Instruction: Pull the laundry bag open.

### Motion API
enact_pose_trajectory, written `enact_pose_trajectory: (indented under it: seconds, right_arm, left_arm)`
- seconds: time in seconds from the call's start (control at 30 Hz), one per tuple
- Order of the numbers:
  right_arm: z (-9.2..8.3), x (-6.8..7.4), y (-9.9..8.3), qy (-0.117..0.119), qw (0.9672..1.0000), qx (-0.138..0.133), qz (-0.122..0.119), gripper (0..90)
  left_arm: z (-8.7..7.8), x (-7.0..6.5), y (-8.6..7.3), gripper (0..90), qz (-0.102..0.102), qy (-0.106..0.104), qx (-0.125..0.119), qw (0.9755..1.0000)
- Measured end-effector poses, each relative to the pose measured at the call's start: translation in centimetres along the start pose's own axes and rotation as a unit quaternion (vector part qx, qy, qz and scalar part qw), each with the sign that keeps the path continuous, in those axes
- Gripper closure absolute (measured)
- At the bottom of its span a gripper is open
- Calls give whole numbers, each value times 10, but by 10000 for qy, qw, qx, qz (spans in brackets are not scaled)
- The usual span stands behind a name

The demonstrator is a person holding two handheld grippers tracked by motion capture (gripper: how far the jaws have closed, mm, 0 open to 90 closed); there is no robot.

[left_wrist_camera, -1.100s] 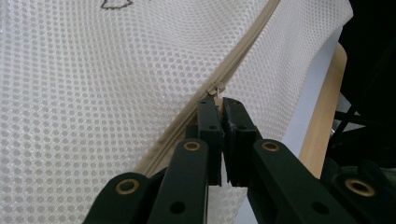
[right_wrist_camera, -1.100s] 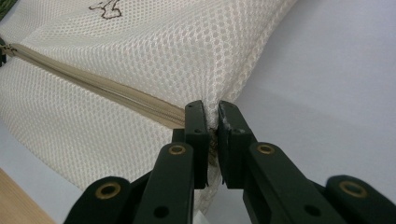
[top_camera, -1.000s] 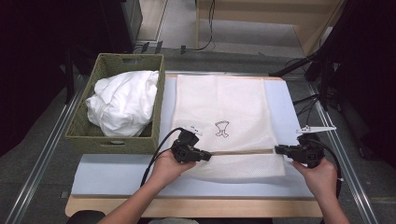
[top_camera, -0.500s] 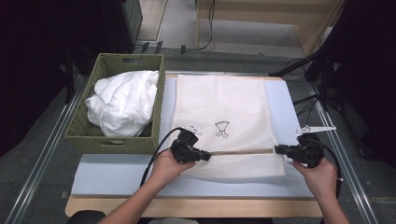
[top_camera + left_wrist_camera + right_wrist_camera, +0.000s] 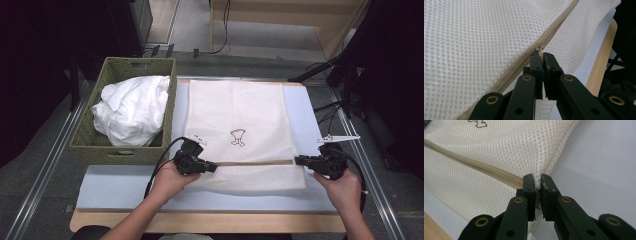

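Note:
A white mesh laundry bag (image 5: 240, 130) lies flat on the pale blue mat (image 5: 125, 182), with a tan zipper (image 5: 255, 162) running across near its front end and a small dark drawing on its top. My left gripper (image 5: 214, 167) is shut on the zipper pull (image 5: 539, 48) at the zipper's left end. My right gripper (image 5: 299, 160) is shut on the bag's right edge (image 5: 537, 178), where the zipper ends. In the left gripper view the zipper (image 5: 524, 62) runs diagonally and looks closed.
A green woven basket (image 5: 90, 142) holding bunched white cloth (image 5: 132, 110) stands at the left of the mat. The wooden table edge (image 5: 200, 222) runs along the front. Cables and dark stands lie beyond the table's far and right sides.

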State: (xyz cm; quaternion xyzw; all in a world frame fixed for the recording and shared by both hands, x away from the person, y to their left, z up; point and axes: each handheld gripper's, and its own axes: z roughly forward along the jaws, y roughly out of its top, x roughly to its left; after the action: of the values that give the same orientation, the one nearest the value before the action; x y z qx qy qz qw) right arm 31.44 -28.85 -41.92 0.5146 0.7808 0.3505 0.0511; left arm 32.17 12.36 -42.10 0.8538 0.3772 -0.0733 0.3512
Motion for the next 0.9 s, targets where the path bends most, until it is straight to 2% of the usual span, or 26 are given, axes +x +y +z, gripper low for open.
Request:
enact_pose_trajectory:
  seconds: [0.57, 0.9]
  right_arm:
    - [1, 0, 0, 6, 10000, 4, 1, 848]
    - [1, -1, -1, 35, 10000, -4, 43, 847]
  left_arm:
    - [-4, 1, -2, 877, -8, 51, -33, 10000]
    - [-22, 10, -13, 877, -81, 229, -72, 9997]
